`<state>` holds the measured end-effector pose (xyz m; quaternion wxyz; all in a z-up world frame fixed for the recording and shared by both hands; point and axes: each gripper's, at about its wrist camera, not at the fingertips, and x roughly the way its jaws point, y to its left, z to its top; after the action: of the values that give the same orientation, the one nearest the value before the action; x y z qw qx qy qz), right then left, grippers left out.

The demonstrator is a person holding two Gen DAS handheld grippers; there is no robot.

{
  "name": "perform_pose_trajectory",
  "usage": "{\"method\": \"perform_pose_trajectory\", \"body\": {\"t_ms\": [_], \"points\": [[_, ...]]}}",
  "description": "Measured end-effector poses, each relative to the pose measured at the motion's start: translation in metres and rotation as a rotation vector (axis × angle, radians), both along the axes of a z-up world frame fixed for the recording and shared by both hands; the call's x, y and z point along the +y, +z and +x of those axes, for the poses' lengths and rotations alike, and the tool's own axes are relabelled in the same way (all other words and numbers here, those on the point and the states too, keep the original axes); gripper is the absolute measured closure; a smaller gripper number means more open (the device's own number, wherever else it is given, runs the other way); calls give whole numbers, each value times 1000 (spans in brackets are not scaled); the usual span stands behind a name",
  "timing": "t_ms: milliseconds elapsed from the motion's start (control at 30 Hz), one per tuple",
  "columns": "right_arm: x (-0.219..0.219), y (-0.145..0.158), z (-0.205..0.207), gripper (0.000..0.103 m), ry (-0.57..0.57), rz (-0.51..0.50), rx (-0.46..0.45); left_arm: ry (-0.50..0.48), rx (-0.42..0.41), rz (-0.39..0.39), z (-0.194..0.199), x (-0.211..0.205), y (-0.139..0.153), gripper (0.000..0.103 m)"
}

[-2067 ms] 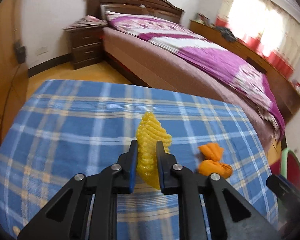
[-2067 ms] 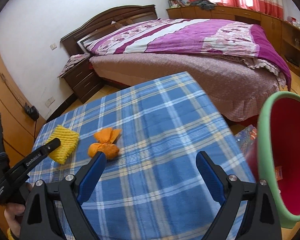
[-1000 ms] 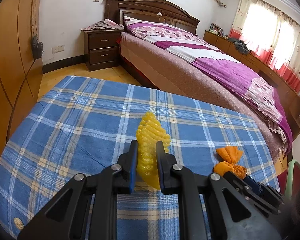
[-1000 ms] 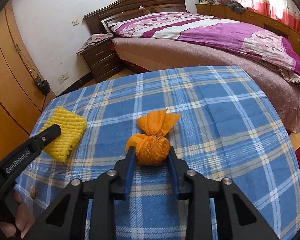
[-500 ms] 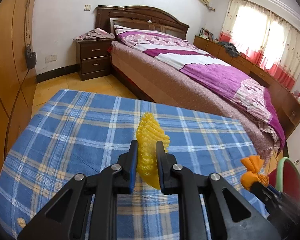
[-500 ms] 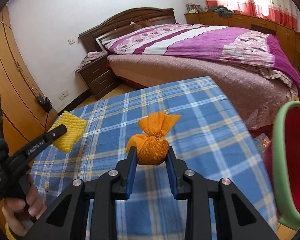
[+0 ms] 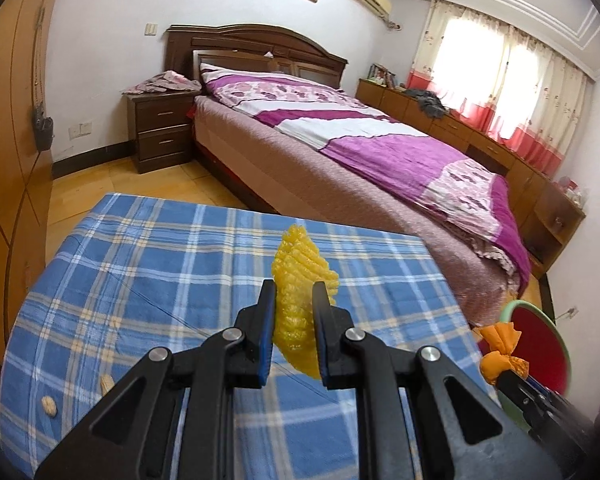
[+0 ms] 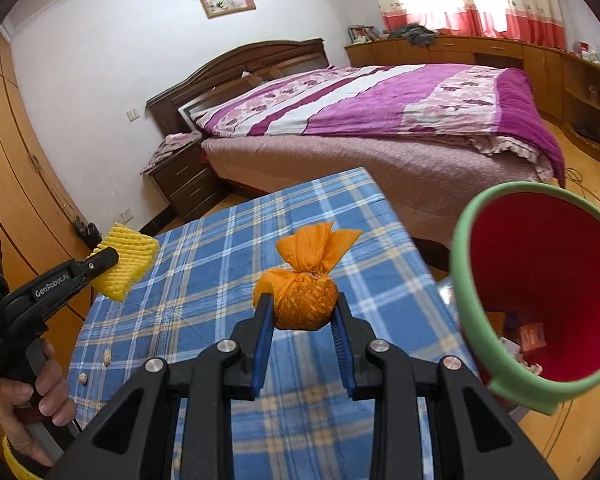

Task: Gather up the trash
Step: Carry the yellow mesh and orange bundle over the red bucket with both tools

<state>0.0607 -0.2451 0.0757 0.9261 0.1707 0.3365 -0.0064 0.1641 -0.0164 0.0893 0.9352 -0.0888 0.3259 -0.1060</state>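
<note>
My left gripper is shut on a yellow foam net sleeve and holds it above the blue plaid table; the sleeve also shows in the right wrist view. My right gripper is shut on an orange tied mesh bundle, held above the table's right part, left of the red bin with a green rim. The bundle and bin also show at the lower right of the left wrist view.
Small peanut shells lie near the table's left front edge. The bin holds some paper scraps. A bed with a purple quilt stands beyond the table, a nightstand at its left, wardrobes along the left wall.
My right gripper closed on the orange bundle, lifted it off the table and carried it right toward the bin. My left gripper keeps the yellow sleeve and has risen.
</note>
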Motion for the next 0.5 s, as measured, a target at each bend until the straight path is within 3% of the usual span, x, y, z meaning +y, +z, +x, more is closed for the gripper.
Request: {"method": "perform_pose_trajectory", "body": {"t_ms": [500], "points": [[-52,17,-70,72,-110,37,-75,-148,-23,-20,-48,-58,25,86]]}}
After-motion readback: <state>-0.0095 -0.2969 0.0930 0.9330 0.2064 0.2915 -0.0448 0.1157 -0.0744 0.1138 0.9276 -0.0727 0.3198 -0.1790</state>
